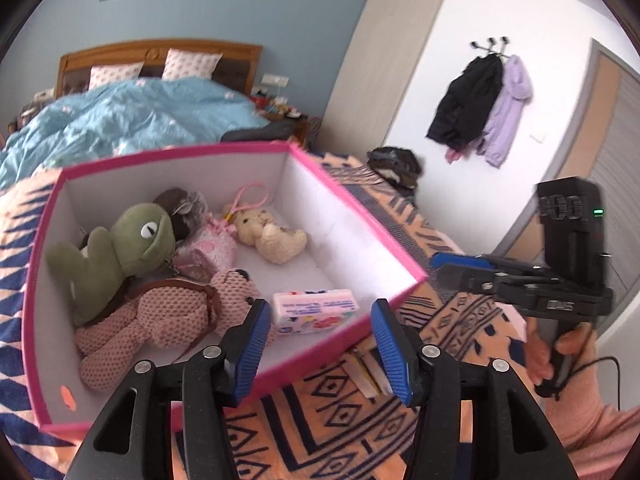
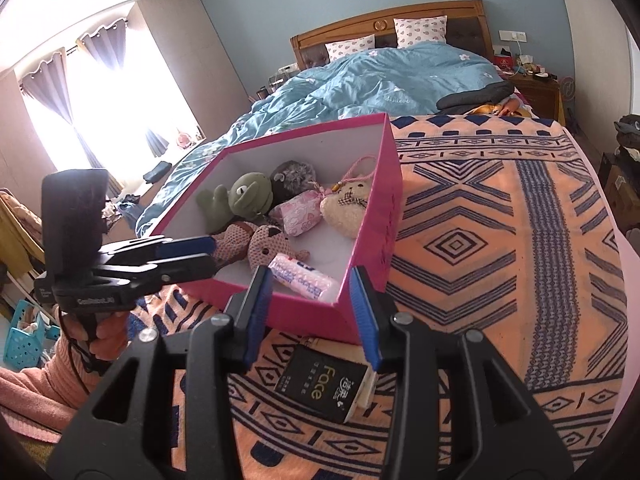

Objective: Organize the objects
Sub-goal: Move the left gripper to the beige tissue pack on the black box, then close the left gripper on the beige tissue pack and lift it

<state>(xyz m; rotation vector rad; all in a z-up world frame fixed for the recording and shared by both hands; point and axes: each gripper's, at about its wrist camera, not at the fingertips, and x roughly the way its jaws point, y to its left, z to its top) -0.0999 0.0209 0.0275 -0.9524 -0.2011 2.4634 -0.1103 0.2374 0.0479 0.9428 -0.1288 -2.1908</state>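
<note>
- While I hold both tools over the patterned blanket (image 2: pixel 460 248), the pink box (image 1: pixel 356 220) sits on it, open-topped.
- Left gripper (image 1: pixel 320 344): jaws apart, empty, just above the box's near corner.
- Right gripper (image 2: pixel 312 312): jaws apart, empty, near the box's front wall.
- Box contents: green frog plush (image 1: pixel 120 248), pink knitted bear (image 1: pixel 168 320), cream bear (image 1: pixel 272 236), dark furry toy (image 2: pixel 292 176), pink pouch (image 2: pixel 300 212), tissue pack (image 1: pixel 316 310) in the near corner.
- Black "Face" packet (image 2: pixel 324 388): outside, on the blanket, beside the box.
</note>
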